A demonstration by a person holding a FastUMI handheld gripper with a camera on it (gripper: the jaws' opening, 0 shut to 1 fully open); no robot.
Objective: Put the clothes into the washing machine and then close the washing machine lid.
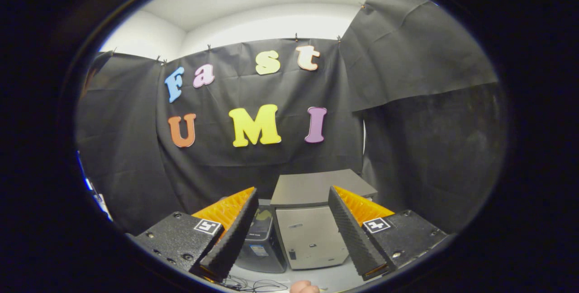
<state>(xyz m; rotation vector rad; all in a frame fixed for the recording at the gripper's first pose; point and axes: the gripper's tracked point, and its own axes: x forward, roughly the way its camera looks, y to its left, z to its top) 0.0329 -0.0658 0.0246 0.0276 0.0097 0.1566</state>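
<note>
My gripper is open, with a wide gap and nothing between its fingers. Beyond the gap stands a grey box-shaped machine with a silver front and a flat dark-grey top that lies shut. Against its left side sits a smaller dark appliance, partly hidden behind my left finger. Both rest on a white surface in front of the black cloth wall. Low down near me a small pinkish rounded thing peeks in; I cannot tell whether it is cloth or something else.
Thin dark cables lie on the white surface in front of the dark appliance. Black cloth closes off the back and the right side close to the grey machine. A white wall and ceiling show above the cloth.
</note>
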